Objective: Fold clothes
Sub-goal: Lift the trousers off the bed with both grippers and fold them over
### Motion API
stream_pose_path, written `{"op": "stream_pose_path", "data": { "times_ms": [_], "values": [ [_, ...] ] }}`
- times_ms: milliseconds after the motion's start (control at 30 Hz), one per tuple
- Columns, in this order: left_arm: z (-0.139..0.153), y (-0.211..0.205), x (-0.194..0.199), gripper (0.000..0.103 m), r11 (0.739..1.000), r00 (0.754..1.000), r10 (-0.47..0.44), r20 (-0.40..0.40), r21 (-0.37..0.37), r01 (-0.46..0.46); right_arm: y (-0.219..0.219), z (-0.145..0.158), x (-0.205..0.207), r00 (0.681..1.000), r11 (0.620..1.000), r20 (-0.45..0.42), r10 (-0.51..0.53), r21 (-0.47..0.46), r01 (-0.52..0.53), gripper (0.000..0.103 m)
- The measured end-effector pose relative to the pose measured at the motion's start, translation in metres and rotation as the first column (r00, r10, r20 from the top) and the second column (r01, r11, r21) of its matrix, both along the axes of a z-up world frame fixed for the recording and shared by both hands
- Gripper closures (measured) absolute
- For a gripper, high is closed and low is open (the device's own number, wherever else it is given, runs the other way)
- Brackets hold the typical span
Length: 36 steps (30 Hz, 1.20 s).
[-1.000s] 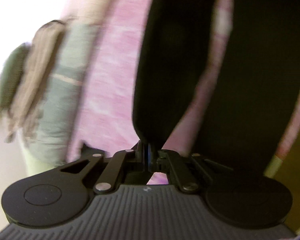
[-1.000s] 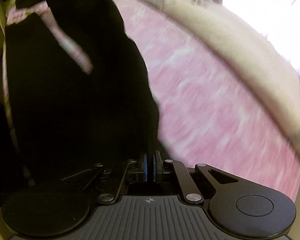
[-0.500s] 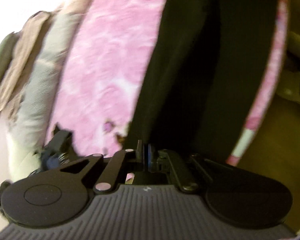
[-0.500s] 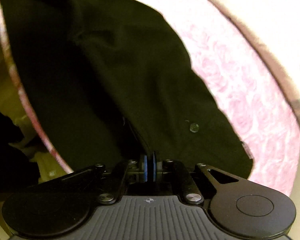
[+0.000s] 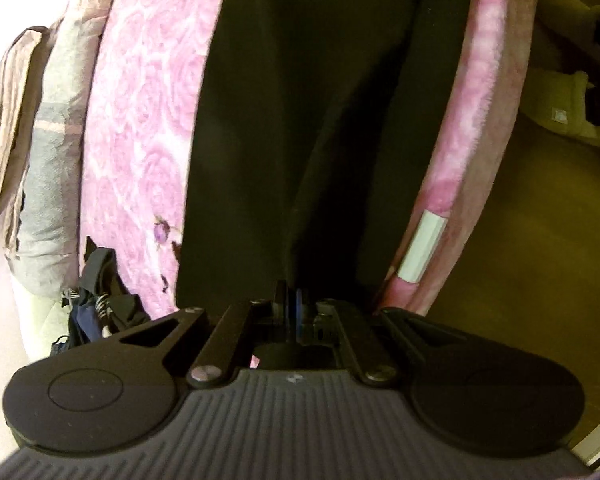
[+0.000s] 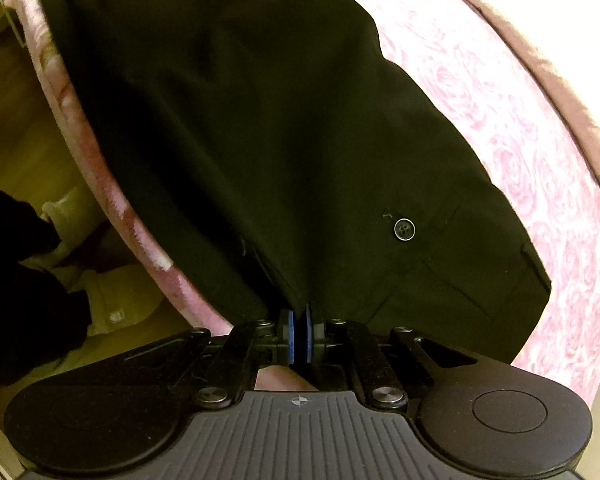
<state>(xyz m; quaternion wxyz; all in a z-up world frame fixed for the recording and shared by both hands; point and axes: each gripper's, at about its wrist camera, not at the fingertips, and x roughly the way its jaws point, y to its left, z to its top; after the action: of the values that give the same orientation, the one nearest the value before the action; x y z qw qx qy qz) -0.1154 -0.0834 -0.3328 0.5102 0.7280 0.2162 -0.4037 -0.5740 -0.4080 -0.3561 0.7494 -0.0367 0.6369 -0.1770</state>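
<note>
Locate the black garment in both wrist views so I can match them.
Left wrist: black garment fills the centre, running from the top edge down into the left hand-held gripper.
Right wrist: it spreads from upper left to centre right, button showing, edge pinched in the right hand-held gripper.
Shared landmark: pink rose-patterned blanket beneath it.

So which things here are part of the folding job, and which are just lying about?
In the job:
- black trousers, spread on the pink rose blanket
- left gripper, shut on the trousers
- right gripper, shut on the trousers

Lying about:
- grey and beige bedding
- dark striped clothing heap
- pale item on the floor
</note>
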Motion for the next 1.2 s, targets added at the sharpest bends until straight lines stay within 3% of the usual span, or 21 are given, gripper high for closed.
{"op": "stream_pose_path", "data": {
  "times_ms": [233, 433, 633, 800, 900, 1000, 1133, 1167, 1200],
  "values": [
    [-0.005, 0.003, 0.002, 0.102, 1.000, 1.000, -0.001, 0.020, 0.000, 0.001, -0.002, -0.003, -0.026, 1.000, 1.000, 0.002, 0.000, -0.017, 0.000, 0.100],
    [0.004, 0.003, 0.011, 0.102, 0.999, 0.999, 0.016, 0.037, -0.051, -0.014, 0.000, 0.007, -0.035, 1.000, 0.999, 0.020, -0.013, -0.043, 0.013, 0.100],
    [-0.019, 0.008, 0.012, 0.102, 1.000, 1.000, -0.004, 0.014, -0.014, 0.004, 0.004, -0.009, -0.033, 1.000, 0.999, -0.002, -0.019, -0.030, 0.019, 0.100],
    [-0.014, 0.011, 0.015, 0.102, 1.000, 1.000, -0.010, 0.024, -0.028, 0.011, 0.008, -0.003, -0.034, 1.000, 0.999, -0.010, -0.002, -0.047, 0.002, 0.100],
    [-0.022, 0.009, 0.013, 0.102, 1.000, 1.000, -0.011, 0.023, -0.011, 0.011, 0.008, -0.008, -0.032, 1.000, 0.999, -0.016, -0.010, -0.042, 0.009, 0.099],
    [-0.036, 0.006, 0.009, 0.101, 0.998, 1.000, -0.023, 0.011, 0.054, 0.022, 0.006, -0.015, -0.028, 0.999, 0.999, -0.027, -0.020, -0.034, 0.019, 0.099],
    [-0.027, 0.006, 0.009, 0.098, 0.997, 1.000, -0.011, 0.013, 0.080, 0.010, 0.006, -0.006, -0.025, 0.999, 0.999, -0.034, -0.030, -0.042, 0.028, 0.099],
    [-0.024, 0.007, 0.009, 0.097, 0.996, 1.000, -0.005, 0.017, 0.086, 0.003, 0.007, -0.002, -0.025, 0.999, 0.999, -0.036, -0.029, -0.046, 0.028, 0.096],
    [-0.020, 0.009, 0.009, 0.097, 0.995, 1.000, 0.003, 0.027, 0.096, -0.006, 0.009, 0.002, -0.024, 0.999, 0.998, -0.038, -0.029, -0.051, 0.027, 0.077]
  ]
}}
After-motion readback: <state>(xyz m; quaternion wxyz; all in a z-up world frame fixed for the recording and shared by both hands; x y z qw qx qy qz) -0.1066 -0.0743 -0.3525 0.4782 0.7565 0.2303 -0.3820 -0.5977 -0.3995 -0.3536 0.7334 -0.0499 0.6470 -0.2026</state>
